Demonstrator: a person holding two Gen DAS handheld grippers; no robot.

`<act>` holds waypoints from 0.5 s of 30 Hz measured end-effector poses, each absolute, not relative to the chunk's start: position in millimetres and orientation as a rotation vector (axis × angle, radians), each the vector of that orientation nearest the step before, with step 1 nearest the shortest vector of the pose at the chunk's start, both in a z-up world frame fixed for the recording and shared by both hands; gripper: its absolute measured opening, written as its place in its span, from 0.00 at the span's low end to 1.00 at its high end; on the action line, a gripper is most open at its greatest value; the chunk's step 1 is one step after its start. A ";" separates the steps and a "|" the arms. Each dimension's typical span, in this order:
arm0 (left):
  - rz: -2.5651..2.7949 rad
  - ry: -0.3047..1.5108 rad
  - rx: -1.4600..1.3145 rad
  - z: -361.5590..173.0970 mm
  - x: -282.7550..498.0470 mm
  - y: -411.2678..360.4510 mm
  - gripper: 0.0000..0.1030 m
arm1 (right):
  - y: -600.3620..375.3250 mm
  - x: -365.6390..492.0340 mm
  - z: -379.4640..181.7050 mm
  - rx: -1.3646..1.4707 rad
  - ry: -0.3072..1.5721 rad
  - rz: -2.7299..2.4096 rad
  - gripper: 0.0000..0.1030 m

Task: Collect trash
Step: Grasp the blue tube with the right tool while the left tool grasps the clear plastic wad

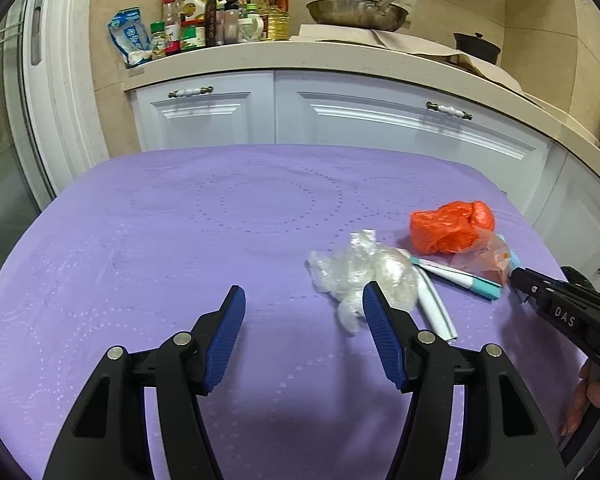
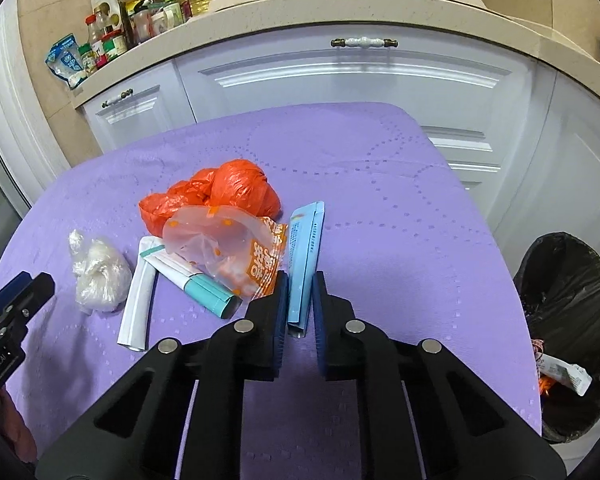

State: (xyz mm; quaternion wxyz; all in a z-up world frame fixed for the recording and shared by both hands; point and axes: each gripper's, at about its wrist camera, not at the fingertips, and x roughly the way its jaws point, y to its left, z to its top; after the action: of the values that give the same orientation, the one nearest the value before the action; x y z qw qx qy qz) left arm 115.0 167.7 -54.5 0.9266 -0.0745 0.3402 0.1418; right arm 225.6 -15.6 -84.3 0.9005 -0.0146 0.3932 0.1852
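The right tongs [image 2: 300, 292] pinched the blue packet [image 2: 305, 256], best lifted straight toward the bin [image 2: 572, 280]; the left tongs [image 1: 303, 300] stood spread.

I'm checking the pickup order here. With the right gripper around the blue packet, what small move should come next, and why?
Probably lift the blue packet slightly clear of the purple cloth. The right gripper looks shut on its near end, but the rest lies on the cloth beside the orange-printed wrapper. The lined bin stands off the table's right.
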 end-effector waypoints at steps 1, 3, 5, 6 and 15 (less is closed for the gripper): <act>0.288 0.698 -0.153 -54.1 116.3 166.7 0.58 | -17.0 224.4 -83.3 -0.031 0.809 0.382 0.11; 0.275 0.699 -0.150 -54.1 119.3 163.1 0.60 | -19.8 222.8 -81.9 -0.031 0.801 0.383 0.11; 0.256 0.706 -0.150 -54.7 123.3 159.3 0.66 | -24.0 220.2 -80.4 -0.026 0.794 0.386 0.11; 0.241 0.714 -0.148 -55.5 126.5 156.5 0.67 | -25.7 219.7 -79.7 -0.023 0.792 0.386 0.11; 0.214 0.763 -0.129 -64.6 148.9 145.1 0.68 | -41.5 216.5 -75.0 -0.005 0.779 0.384 0.11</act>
State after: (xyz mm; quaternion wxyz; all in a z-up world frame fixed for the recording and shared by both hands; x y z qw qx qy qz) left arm 148.9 145.1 -64.6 0.9206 -0.0629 0.3712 0.1042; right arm 216.5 -41.5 -75.0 0.9071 -0.0025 0.3775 0.1860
